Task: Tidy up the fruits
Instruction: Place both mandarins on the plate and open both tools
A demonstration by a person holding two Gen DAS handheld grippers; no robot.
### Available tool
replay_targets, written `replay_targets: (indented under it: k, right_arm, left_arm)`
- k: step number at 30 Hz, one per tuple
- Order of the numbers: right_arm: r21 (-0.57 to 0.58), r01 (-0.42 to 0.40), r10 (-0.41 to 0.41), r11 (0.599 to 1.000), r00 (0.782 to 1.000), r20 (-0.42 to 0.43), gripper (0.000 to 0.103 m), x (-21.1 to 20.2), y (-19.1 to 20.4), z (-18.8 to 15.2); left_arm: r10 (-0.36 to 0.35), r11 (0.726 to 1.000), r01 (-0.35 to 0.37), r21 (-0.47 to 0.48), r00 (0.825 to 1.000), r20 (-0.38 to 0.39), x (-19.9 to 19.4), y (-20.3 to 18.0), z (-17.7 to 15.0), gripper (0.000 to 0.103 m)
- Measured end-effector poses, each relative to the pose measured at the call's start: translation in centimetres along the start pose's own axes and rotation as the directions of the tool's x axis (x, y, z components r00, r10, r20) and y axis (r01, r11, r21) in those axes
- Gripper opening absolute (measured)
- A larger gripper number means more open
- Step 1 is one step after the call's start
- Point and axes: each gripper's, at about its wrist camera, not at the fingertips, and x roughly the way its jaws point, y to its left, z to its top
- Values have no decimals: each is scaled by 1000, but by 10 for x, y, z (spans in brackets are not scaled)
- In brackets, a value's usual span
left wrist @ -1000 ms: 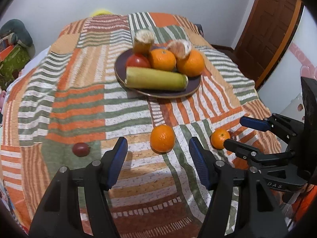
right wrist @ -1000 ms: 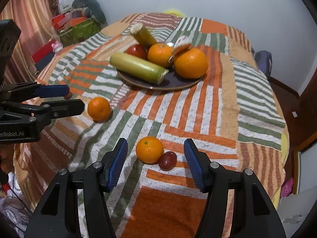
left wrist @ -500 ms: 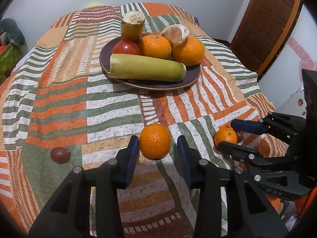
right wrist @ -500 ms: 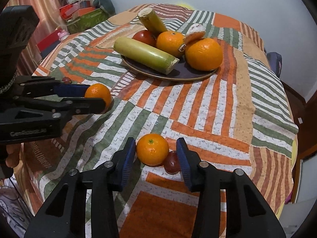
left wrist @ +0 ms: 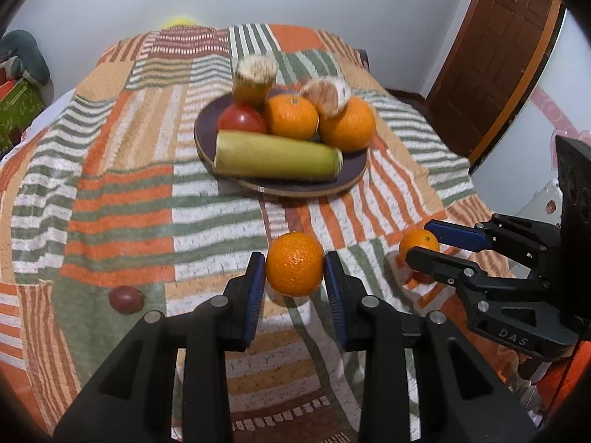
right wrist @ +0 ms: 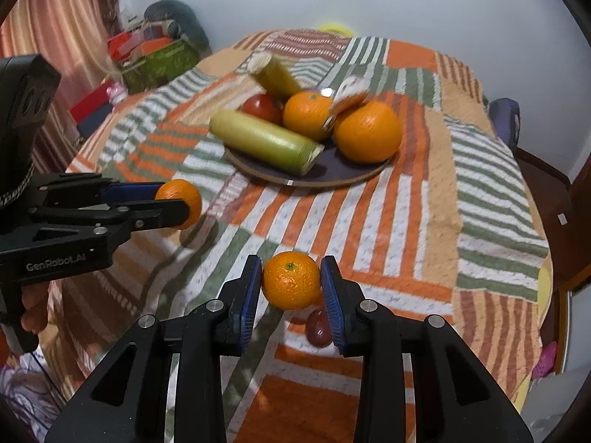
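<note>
My left gripper (left wrist: 294, 264) is shut on an orange (left wrist: 294, 264) and holds it just above the striped cloth; it also shows in the right wrist view (right wrist: 177, 203). My right gripper (right wrist: 291, 284) is shut on a second orange (right wrist: 291, 285), lifted off the cloth; it also shows in the left wrist view (left wrist: 419, 247). A dark plate (left wrist: 347, 181) further back holds two oranges, a red fruit, a long green piece, a cut stalk and a peeled fruit. A small dark-red fruit (right wrist: 318, 327) lies under my right gripper. Another (left wrist: 125, 298) lies left of my left gripper.
The striped patchwork cloth (left wrist: 122, 199) covers the whole table. A brown door (left wrist: 491, 59) stands at the right. Bags and boxes (right wrist: 155, 55) are piled beyond the table's far left. A chair (right wrist: 504, 118) stands at the far right edge.
Both grippers have closed from open onto their oranges and lifted them slightly off the cloth. The small dark-red fruit stayed on the cloth.
</note>
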Motion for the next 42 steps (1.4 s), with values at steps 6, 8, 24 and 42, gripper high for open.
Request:
replay_targets:
  k: [6,8,24,42]
  right_arm:
    - [31,14,-16,999,998,54,30,-6,-10,17]
    - [37,20,-22,999,997,69,30,-7,-13,22]
    - [70,24,-35,997,986,160,30,3,-30,63]
    - [76,9,-19,997,991,134,32,35,-38,66]
  left_arm:
    - [-6,1000,7,-9,998,55,-12,2,18,32]
    - [-5,1000,5,-8,998,70,-14,2,25,32]
    - [-8,1000,9,-9,990,140,-2,7,75,32]
    - [12,1000,-12,-3,995,100,49,8,95,32]
